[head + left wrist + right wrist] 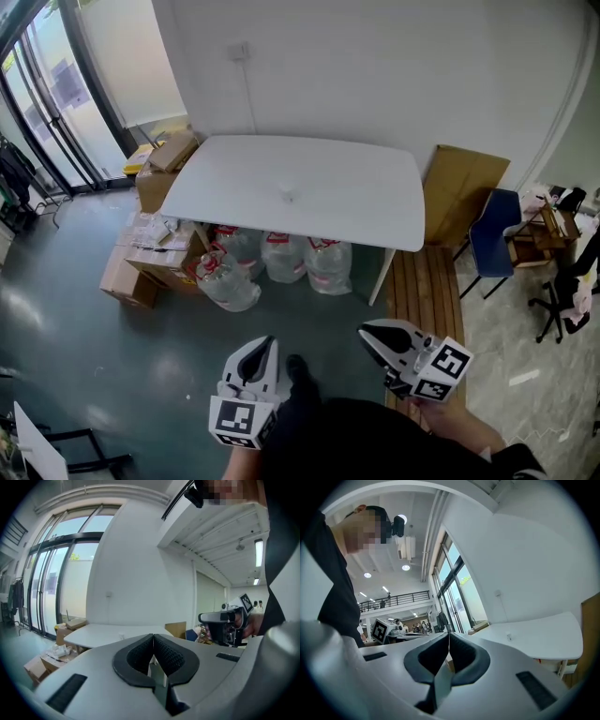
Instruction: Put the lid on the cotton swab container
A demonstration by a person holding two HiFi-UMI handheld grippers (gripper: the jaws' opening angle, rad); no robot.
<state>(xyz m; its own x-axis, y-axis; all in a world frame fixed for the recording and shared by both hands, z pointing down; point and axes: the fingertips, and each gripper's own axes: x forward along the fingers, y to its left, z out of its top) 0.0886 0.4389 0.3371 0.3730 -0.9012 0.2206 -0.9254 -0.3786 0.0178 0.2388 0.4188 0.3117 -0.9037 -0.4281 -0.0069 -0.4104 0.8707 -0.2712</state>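
A small clear container (287,195) stands alone on the white table (234,187), far ahead of me; it is too small to tell whether a lid is on it. It shows as a tiny speck in the left gripper view (121,636) and in the right gripper view (509,637). My left gripper (265,343) is held low, well short of the table, jaws shut and empty (153,637). My right gripper (366,331) is level with it on the right, also shut with nothing in it (449,635).
Large water bottles (281,258) lie under the table. Cardboard boxes (141,258) are stacked at its left end. A wooden bench (422,291), a leaning cardboard sheet (464,187) and a blue chair (492,239) stand to the right. Dark floor lies between me and the table.
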